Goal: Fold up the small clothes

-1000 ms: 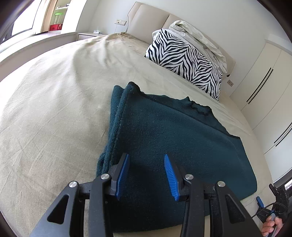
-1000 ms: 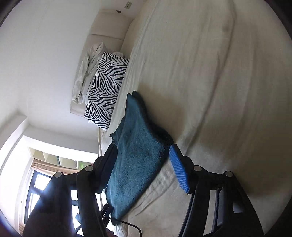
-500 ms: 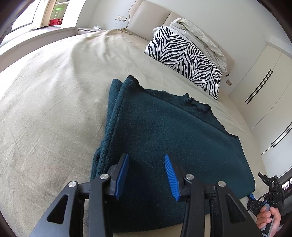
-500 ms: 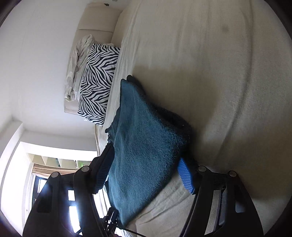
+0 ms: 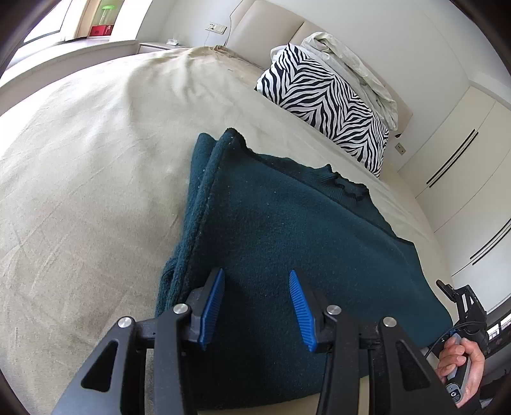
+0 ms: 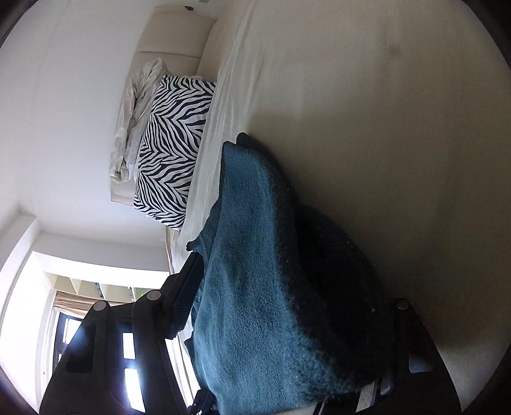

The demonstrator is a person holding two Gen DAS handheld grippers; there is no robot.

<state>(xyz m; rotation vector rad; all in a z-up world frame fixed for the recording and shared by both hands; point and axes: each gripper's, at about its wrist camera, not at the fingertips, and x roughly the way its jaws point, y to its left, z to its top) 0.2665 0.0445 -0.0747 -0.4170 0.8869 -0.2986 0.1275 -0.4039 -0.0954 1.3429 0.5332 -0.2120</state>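
Dark teal sweater (image 5: 287,242) lies flat on beige bed (image 5: 80,178), sides folded in. Left gripper (image 5: 255,297) wide apart above hem; right gripper (image 6: 287,322) straddles edge, grip unclear. Likely next: pinch hem, fold toward collar

Beige bed sheet (image 5: 80,191) covers the whole near and middle area, lightly creased. Zebra-print pillow (image 5: 322,105) at the far right, leaning on a cream padded headboard (image 5: 271,25). Crumpled off-white bedding (image 5: 348,60) bunched on top of the pillow. Wall socket (image 5: 217,28) left of the headboard. White wardrobe doors (image 5: 463,178) with dark handle strips on the right. Red item (image 5: 100,30) on far-left window ledge.
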